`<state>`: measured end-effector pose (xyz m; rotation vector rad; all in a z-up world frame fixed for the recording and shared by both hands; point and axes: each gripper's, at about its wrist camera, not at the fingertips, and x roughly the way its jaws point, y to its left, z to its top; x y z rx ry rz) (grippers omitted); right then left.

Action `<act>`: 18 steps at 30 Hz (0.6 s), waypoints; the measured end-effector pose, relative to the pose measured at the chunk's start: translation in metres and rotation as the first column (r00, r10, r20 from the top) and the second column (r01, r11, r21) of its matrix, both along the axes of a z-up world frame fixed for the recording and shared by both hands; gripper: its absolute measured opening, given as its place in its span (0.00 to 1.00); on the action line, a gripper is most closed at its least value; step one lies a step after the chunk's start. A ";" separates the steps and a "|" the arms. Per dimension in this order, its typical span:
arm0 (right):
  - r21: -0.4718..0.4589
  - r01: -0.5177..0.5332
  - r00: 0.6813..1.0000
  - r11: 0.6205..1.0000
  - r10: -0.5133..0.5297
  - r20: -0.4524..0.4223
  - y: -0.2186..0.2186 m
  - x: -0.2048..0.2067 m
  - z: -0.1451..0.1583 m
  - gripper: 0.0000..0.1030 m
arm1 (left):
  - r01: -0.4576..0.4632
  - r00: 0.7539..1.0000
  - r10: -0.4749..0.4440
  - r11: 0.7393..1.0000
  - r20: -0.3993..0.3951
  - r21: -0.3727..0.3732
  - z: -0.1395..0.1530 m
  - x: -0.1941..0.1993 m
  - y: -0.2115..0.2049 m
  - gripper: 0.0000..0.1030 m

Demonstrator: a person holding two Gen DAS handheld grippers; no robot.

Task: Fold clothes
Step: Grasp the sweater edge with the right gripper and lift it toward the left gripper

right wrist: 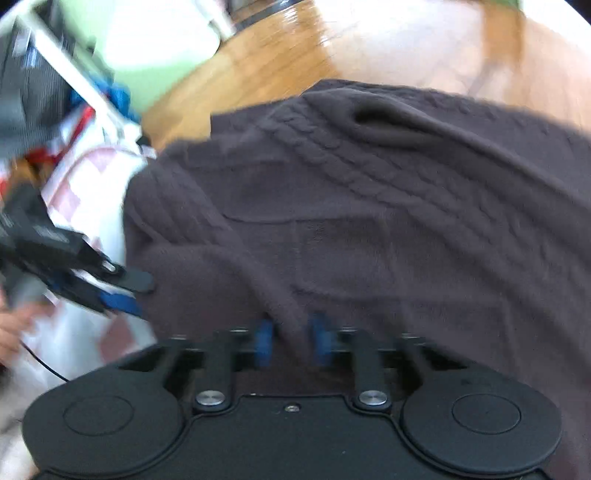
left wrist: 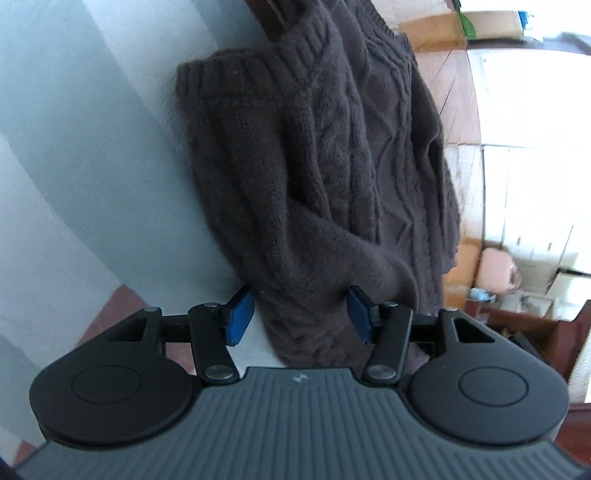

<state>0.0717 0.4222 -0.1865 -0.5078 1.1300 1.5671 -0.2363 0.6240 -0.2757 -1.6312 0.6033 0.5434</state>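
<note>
1. The dark brown cable-knit sweater point(left wrist: 325, 155) fills the middle of the left wrist view. It hangs in the air in front of a pale blue-grey striped surface point(left wrist: 74, 129), and its top runs out of the frame.
2. The left gripper point(left wrist: 299, 317) has its blue pads point(left wrist: 240, 317) set wide apart, with a thick fold of the sweater lying between them. Whether both pads press on the knit cannot be told; the cloth hides the inner face of the right-hand pad.
3. A ribbed band of the sweater shows at upper left of that view; whether it is a cuff or a hem cannot be told.
4. Behind the sweater, to the right, lie wood flooring point(left wrist: 443, 74), cardboard boxes point(left wrist: 432, 33) and white cabinets point(left wrist: 524, 184), all overexposed and smeared.
5. In the right wrist view the sweater point(right wrist: 369, 229) spreads across most of the frame, its right part cut off by the edge. The whole picture is motion-blurred.
6. The right gripper point(right wrist: 291, 343) has its blue pads point(right wrist: 264, 341) drawn close together, pinching a narrow ridge of the knit between them. The pads themselves are blurred.
7. At the left edge of that view the left gripper point(right wrist: 125, 291) meets the sweater's edge, with part of a hand point(right wrist: 14, 328) behind it, mostly out of frame.
8. A clutter of white, red and blue things point(right wrist: 88, 122) sits at upper left, too blurred to name.
9. A wooden floor point(right wrist: 258, 66) shows beyond the sweater.
</note>
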 end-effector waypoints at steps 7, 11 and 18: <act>0.031 -0.122 0.978 0.992 0.125 -0.170 -0.044 -0.044 0.021 0.11 | -0.007 1.000 0.007 1.000 0.026 0.019 0.011 0.000 0.002 0.53; 0.039 -0.222 0.935 0.974 0.224 -0.274 -0.058 -0.094 0.022 0.11 | -0.088 0.993 0.085 0.996 0.076 0.026 0.022 -0.025 -0.003 0.57; 0.018 -0.367 0.859 0.930 0.346 -0.378 -0.053 -0.177 0.004 0.11 | -0.168 0.985 0.169 0.985 0.018 -0.046 0.002 -0.058 -0.020 0.58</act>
